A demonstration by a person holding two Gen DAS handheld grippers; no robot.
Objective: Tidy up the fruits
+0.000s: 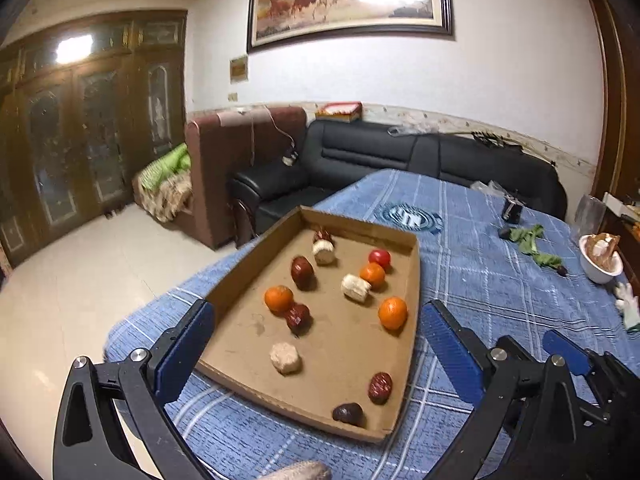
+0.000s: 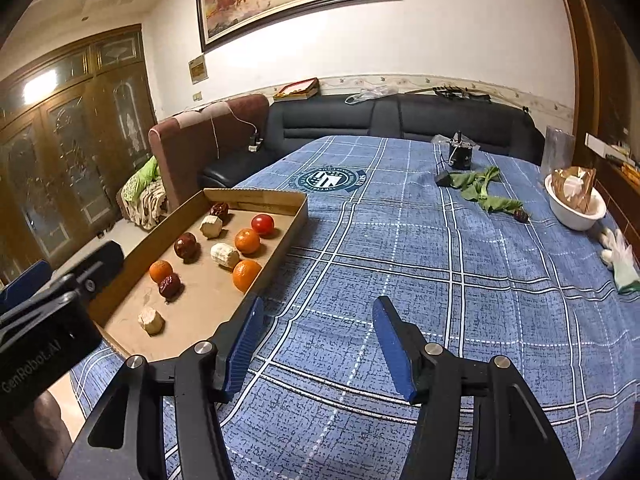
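A shallow cardboard tray [image 1: 412, 280] sat near the left edge of a table covered by a blue checked cloth [image 2: 440, 280]. Scattered loose inside it were three oranges [image 1: 278, 298], a small tomato [image 1: 379, 258], several dark red dates [image 1: 302, 270] and pale chunky pieces [image 1: 284, 357] — none touching the tongs. The left gripper [image 1: 316, 332] hovered over the tray's near end, its blue pads spread wide and empty. The right gripper [image 2: 318, 344] hung just right of the tray above bare cloth, likewise spread and empty. A white bowl [image 2: 576, 210] stood well apart at the far right.
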